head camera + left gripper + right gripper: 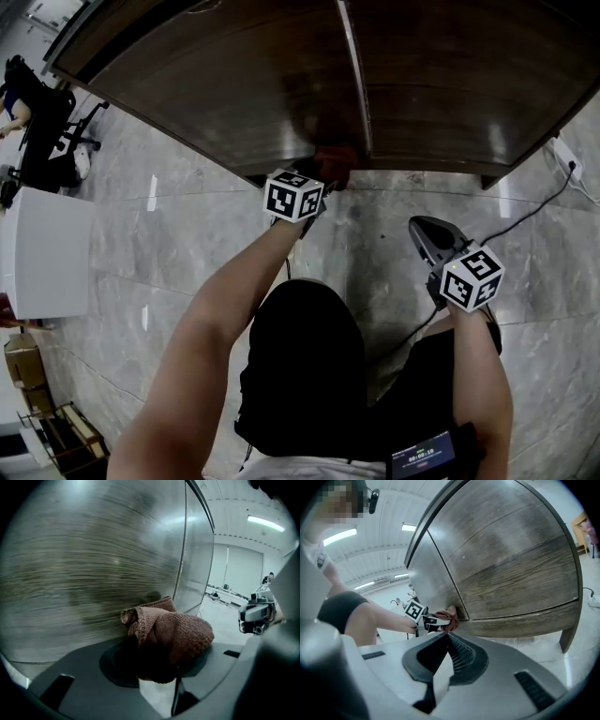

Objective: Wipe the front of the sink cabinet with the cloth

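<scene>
Obs.: person stands facing the dark brown wood-grain sink cabinet (234, 84), which fills the top of the head view. Left gripper (321, 186) is held out to the cabinet front at upper centre of that frame, its jaws clamped on a bunched reddish-brown knitted cloth (171, 632). The cloth is pressed against the lower part of the left door, just beside the vertical seam (354, 75) between the two doors and near the cabinet's bottom edge. In the left gripper view the cloth sits at lower centre, and the door surface behind it looks streaked and blurred. Right gripper (449, 637) hangs at right centre of the head view, well apart from the cabinet, over the grey marble-pattern tiled floor (169, 244); its jaws are closed tip to tip with nothing between them. A black cable (525, 211) runs across the floor at right.
</scene>
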The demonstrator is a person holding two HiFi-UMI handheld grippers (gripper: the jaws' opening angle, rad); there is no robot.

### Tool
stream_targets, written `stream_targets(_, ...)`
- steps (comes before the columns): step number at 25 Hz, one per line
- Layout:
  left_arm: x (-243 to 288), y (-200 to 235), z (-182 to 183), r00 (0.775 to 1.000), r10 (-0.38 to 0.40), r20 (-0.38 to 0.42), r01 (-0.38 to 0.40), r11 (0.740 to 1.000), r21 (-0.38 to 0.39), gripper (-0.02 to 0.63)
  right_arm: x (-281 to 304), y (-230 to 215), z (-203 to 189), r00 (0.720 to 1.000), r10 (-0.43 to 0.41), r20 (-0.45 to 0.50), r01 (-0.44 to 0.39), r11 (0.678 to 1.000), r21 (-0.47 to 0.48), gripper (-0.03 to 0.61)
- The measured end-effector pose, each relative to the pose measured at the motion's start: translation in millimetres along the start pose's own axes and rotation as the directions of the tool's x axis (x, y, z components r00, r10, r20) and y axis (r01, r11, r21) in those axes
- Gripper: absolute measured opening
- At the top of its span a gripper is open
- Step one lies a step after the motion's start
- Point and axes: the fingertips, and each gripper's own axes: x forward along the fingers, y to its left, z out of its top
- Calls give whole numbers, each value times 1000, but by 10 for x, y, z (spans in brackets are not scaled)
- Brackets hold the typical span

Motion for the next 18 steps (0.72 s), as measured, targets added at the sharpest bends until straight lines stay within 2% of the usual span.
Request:
stream_targets(4, -313, 431, -190, 994, 108, -4, -109, 994, -14, 158, 51, -19, -48, 1000, 1, -16, -1, 1000, 2, 12)
stream_targets(8, -703, 960, -412, 972, 236, -19, -236, 971, -38, 158, 114, -9, -100, 999, 10, -37, -10, 1000, -6, 12)
stream_targets(11, -1033, 1398, -556, 938, 346, -23, -347, 933, -98, 158, 143, -8, -119, 999, 14, -46, -14, 1000, -7, 12)
stream_targets(14, -1371, 1779, -688, 892, 451, -34, -450, 876, -173, 158, 167, -17, -149, 998, 15, -56, -15, 1000, -9, 12)
stream_targets(18, -1725, 2098, -799, 841, 537, -61, -536, 814, -222, 158, 215, -33, -172, 998, 13, -63, -13, 1000, -4, 12)
